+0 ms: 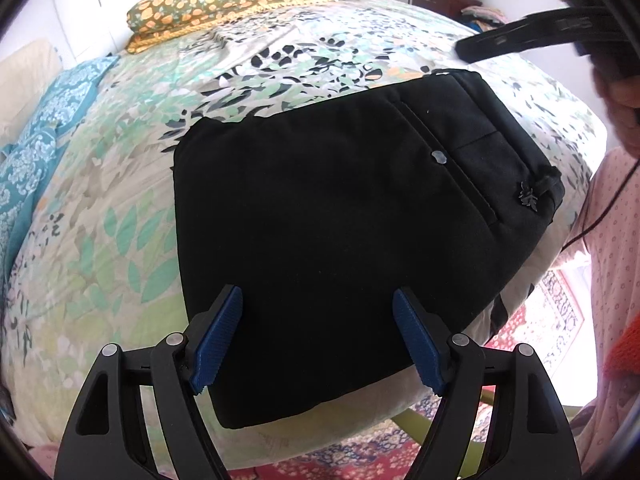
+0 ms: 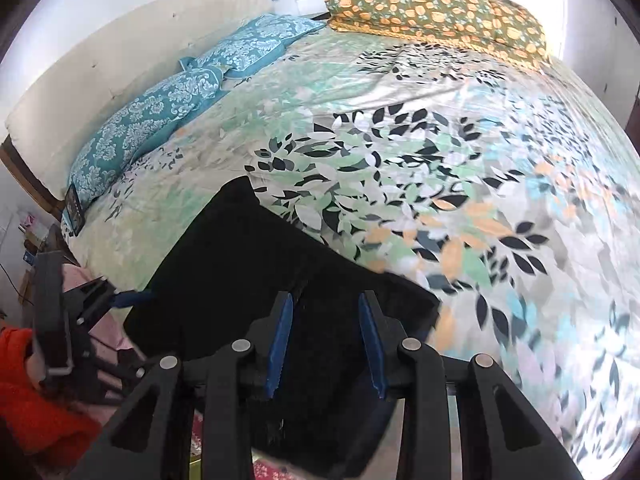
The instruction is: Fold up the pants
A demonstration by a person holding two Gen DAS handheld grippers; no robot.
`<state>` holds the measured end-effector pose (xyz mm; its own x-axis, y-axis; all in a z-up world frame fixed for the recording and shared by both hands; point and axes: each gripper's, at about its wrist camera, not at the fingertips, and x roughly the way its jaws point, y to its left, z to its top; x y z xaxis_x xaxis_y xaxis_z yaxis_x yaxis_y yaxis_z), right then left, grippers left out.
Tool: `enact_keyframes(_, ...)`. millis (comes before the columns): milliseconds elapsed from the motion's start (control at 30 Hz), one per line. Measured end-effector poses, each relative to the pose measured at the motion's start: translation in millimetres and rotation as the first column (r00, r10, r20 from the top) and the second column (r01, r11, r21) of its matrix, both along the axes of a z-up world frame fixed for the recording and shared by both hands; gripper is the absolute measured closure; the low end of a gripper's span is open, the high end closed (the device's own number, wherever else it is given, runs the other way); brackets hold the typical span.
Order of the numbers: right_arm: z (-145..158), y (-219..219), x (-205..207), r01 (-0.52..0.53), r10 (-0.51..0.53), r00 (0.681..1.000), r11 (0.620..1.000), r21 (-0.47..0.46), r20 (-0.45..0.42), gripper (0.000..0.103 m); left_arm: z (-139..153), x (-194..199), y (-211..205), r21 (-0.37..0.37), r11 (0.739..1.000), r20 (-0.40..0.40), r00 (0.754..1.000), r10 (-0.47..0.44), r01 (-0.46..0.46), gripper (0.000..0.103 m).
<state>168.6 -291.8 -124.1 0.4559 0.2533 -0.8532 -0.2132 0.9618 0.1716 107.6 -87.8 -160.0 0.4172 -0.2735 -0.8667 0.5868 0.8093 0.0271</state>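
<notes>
Both hand-held grippers, left (image 1: 318, 336) and right (image 2: 326, 340), stand apart, empty, over the folded black fabric pants (image 1: 320, 220); I'd press the bundle flat on the leaf-print bed (image 1: 120, 208).

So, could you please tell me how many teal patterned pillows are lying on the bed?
2. One teal pillow lies nearer the camera along the bed's left edge by the cream headboard; the other sits just beyond it, toward the orange-flowered folded quilt. More may be hidden.
</notes>
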Motion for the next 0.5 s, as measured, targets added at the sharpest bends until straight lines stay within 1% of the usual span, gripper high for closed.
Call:
enact_keyframes(67,-24,7,13,0.027,-0.029,0.998,0.999,-0.04,-0.05,0.068,0,0,0,0.0,1.0,0.001,1.0,-0.001,0.001,0.024)
enact_keyframes(133,-45,3,17,0.049,-0.055,0.995,0.997,-0.067,-0.081,0.068,1,-1,0,-0.005,1.0,0.003,1.0,-0.003,0.003,0.024)
enact_keyframes(200,-55,-1,14,0.078,-0.083,0.993,0.995,-0.054,-0.085,0.067,1,0,0,-0.01,1.0,0.002,1.0,-0.008,0.008,0.024)
enact_keyframes(233,-56,-3,12,0.087,-0.09,0.993,0.995,-0.046,-0.079,0.067,0,0,0,-0.007,1.0,0.003,1.0,-0.01,0.01,0.024)
enact_keyframes(400,-47,0,5,0.063,-0.069,0.995,0.995,-0.078,-0.074,0.067,0,1,0,-0.007,1.0,0.0,1.0,-0.011,0.011,0.024)
enact_keyframes(500,-33,-2,-9,0.063,-0.066,0.996,0.997,-0.049,-0.06,0.068,1,0,3,-0.024,1.0,-0.009,1.0,-0.003,0.002,0.024)
